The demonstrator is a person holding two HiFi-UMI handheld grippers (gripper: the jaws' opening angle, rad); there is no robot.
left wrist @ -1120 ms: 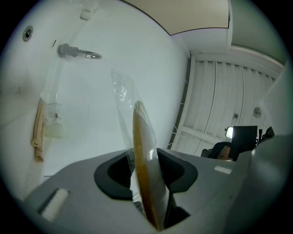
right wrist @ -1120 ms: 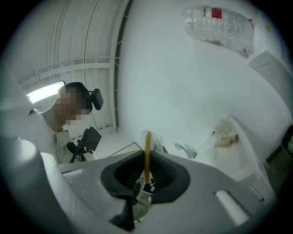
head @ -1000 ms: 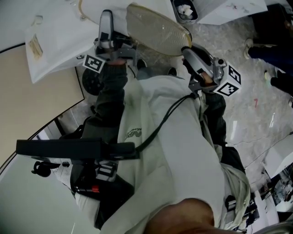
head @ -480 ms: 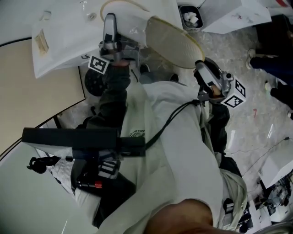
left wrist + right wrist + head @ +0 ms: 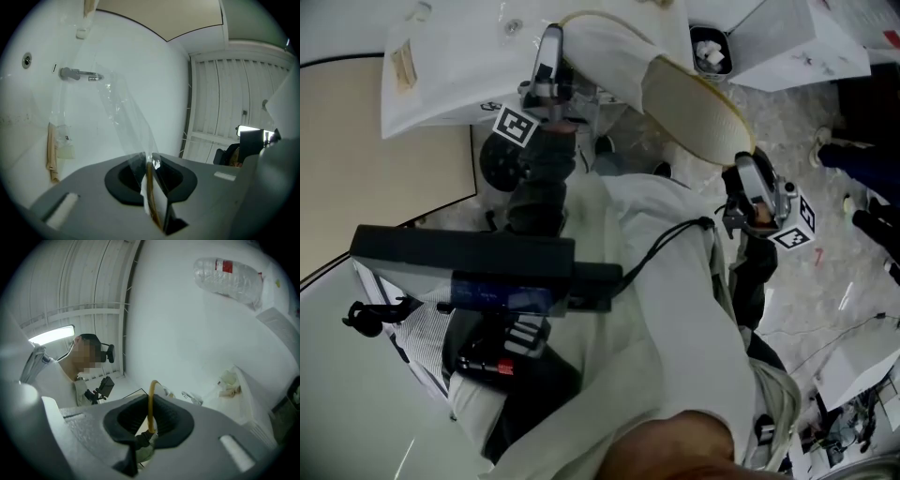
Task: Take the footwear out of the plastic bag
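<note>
A white slipper with a beige sole point(image 5: 698, 111) hangs between my two grippers, above the floor by the table edge. My left gripper point(image 5: 550, 42) grips at its upper left end. In the left gripper view its jaws point(image 5: 150, 165) have just been closing and now pinch the clear plastic bag point(image 5: 123, 110) together with a thin tan and white edge. My right gripper point(image 5: 748, 176) is at the slipper's lower right end. Its jaws point(image 5: 150, 430) are shut on the slipper's yellow rim point(image 5: 151, 399).
A white table point(image 5: 450, 56) with small packets point(image 5: 58, 145) lies at the upper left. A small bin with crumpled paper point(image 5: 710, 52) stands beyond the slipper. A clear bottle point(image 5: 229, 277) lies on a white surface. Someone's shoes point(image 5: 862, 159) are at the right on the marble floor.
In the head view both grippers and the slipper have shifted to the right, and the right gripper sits lower. The slipper's sole now slants more steeply down to the right.
</note>
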